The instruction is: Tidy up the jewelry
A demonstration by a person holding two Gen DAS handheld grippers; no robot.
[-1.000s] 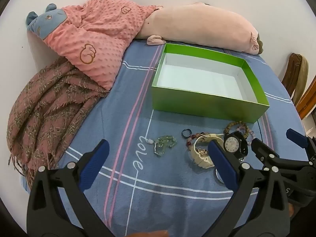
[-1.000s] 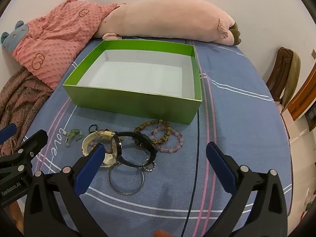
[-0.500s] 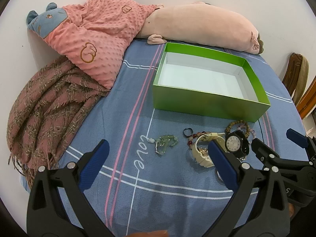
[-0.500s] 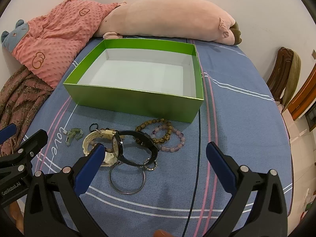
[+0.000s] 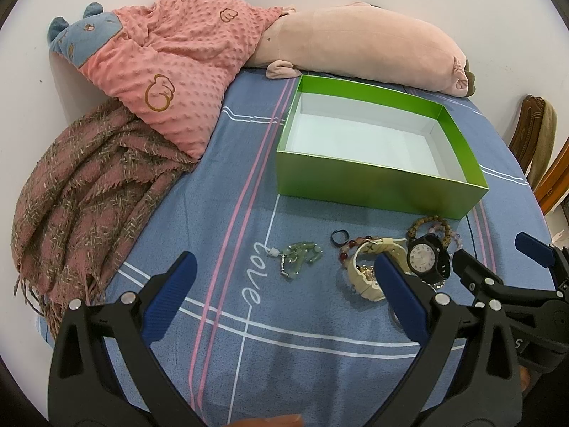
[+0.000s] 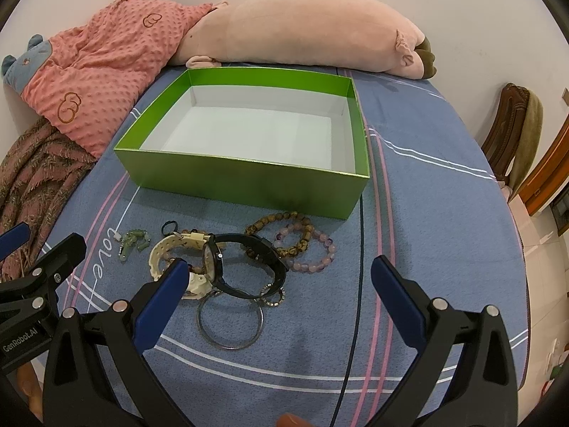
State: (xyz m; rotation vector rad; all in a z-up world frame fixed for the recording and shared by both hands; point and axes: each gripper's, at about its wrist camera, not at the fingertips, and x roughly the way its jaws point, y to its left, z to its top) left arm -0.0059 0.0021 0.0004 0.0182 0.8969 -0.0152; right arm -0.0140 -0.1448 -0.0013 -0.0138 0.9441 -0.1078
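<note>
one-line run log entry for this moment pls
left gripper: open, empty | right gripper: open, empty | green box: empty | jewelry: on bedsheet

Jewelry [image 6: 227, 259] before box [image 6: 249, 181]; pillows [image 6: 302, 32] behind.

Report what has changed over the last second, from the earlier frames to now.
Both cameras have edged slightly forward and down toward the jewellery. Nothing was taken hold of or let go. The left gripper and right gripper stay open and hold nothing. The empty green cardboard box, black wristwatch, cream watch, plain metal bangle and green bead bracelet lie where they were on the blue sheet.
</note>
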